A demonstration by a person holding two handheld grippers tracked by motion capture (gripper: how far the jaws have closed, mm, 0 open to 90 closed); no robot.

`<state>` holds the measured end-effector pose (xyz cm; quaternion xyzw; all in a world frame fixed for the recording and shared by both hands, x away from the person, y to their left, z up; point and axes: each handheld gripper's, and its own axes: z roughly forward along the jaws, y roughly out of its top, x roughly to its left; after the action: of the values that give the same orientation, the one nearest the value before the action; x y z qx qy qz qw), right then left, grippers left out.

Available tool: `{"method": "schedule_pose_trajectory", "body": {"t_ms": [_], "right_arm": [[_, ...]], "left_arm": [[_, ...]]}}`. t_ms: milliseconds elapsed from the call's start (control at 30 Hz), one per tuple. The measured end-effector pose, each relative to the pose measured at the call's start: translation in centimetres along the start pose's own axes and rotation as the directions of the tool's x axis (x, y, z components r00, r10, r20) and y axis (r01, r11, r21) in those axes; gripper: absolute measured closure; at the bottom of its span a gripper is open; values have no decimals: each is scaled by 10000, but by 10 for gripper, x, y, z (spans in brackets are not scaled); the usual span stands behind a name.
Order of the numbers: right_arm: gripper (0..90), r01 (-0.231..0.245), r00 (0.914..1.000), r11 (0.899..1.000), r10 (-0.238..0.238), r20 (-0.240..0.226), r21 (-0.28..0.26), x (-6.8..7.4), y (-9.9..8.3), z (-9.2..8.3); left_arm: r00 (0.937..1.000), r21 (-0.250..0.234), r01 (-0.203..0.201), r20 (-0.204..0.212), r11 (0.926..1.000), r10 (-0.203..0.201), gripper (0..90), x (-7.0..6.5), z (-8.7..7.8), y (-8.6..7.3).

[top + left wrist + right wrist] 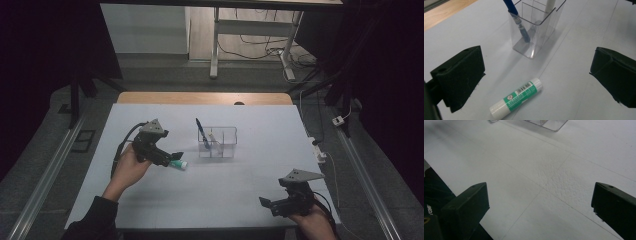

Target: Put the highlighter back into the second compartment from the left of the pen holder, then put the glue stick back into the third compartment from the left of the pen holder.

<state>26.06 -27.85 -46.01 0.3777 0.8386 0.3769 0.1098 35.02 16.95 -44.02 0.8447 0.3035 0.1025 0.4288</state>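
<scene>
Green-banded glue stick [516,98] lies flat between the wide-apart jaws of the left gripper [536,82], long axis slanting across the gap; the right gripper [272,204] is far off.

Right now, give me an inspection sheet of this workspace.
Surface: white table, bare in front.
Job's things: glue stick lying flat, between the open jaws of the left gripper, untouched; clear organizer upright, holding a blue pen and a white stick.
Clutter: nothing seen.
Grippers: left open over the glue stick; right gripper open, at the near right corner.
Cables: wires on the floor beyond.
Surroundings: dark curtains, desk legs.
</scene>
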Motion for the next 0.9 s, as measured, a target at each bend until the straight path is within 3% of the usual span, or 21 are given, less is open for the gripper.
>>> {"method": "schedule_pose_trajectory", "body": {"t_ms": [233, 633, 900], "right_arm": [[12, 36, 10000, 10000, -36, -63, -27, 0, 0, 0], [12, 82, 9999, 10000, -82, -146, 19, 0, 0, 1], [12, 80, 9998, 10000, -80, -156, 38, 0, 0, 1]], "left_arm": [[9996, -13, 283, -4, 9996, -283, 1, 5, -1, -13], [9946, 247, 797, -682, 9965, -778, 6, 17, -1, -31], [9915, 773, 432, -1256, 9961, -333, 20, 28, 3, -47]]}}
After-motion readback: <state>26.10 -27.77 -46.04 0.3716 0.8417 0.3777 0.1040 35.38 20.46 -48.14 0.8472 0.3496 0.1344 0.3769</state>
